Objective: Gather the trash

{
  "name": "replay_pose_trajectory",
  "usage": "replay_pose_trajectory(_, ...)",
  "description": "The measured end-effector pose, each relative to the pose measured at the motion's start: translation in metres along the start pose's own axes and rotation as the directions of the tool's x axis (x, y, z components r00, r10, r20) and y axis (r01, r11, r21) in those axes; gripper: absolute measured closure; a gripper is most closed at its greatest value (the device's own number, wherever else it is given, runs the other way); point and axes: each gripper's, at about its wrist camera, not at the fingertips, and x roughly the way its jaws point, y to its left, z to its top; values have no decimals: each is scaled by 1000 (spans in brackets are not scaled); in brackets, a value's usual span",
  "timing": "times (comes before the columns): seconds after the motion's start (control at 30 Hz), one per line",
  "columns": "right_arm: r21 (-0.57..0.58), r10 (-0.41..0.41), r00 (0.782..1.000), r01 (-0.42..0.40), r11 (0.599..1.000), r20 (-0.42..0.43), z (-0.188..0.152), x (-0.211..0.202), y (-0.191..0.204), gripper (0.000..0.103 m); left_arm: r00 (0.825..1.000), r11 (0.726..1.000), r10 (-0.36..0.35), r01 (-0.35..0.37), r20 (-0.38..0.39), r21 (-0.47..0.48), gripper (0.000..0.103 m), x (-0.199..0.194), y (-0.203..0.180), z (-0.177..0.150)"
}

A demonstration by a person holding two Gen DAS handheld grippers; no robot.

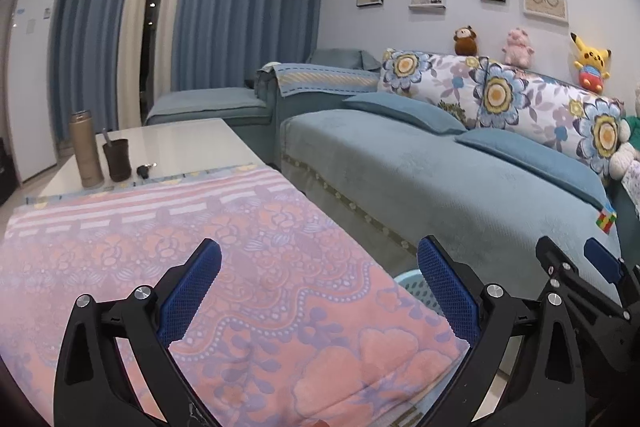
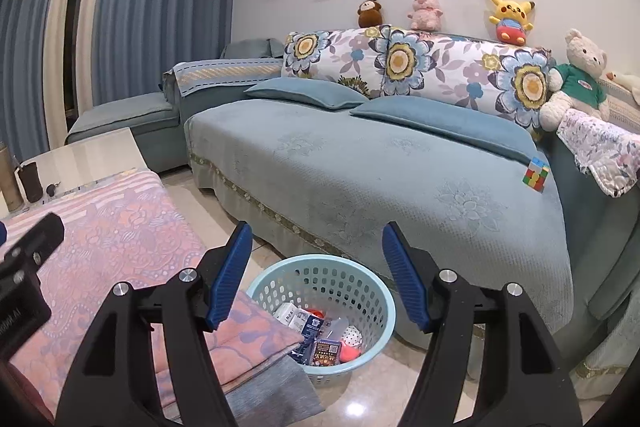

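A light blue perforated basket [image 2: 376, 291] stands on the floor between the table and the sofa, holding several wrappers and small boxes [image 2: 326, 333]. My right gripper [image 2: 316, 275] is open and empty, held above the basket. My left gripper [image 1: 320, 291] is open and empty above the pink floral cloth [image 1: 200, 247] on the table. A sliver of the basket [image 1: 412, 281] shows past the table edge in the left wrist view. The right gripper [image 1: 576, 263] shows at the right of the left wrist view.
A bronze flask [image 1: 85, 151], a dark cup [image 1: 117, 159] and keys [image 1: 145, 170] stand at the table's far end. A blue sofa [image 2: 360, 167] with cushions, plush toys and a colour cube [image 2: 536, 175] lies behind. A white fridge [image 1: 32, 67] stands at the left.
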Motion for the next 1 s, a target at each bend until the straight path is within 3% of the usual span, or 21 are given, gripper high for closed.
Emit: replay_pose_trajectory(1.0, 11, 16, 999, -16, 1000, -29, -1, 7, 0, 37, 1000, 1000, 21, -21, -4, -6, 8, 4, 5, 0)
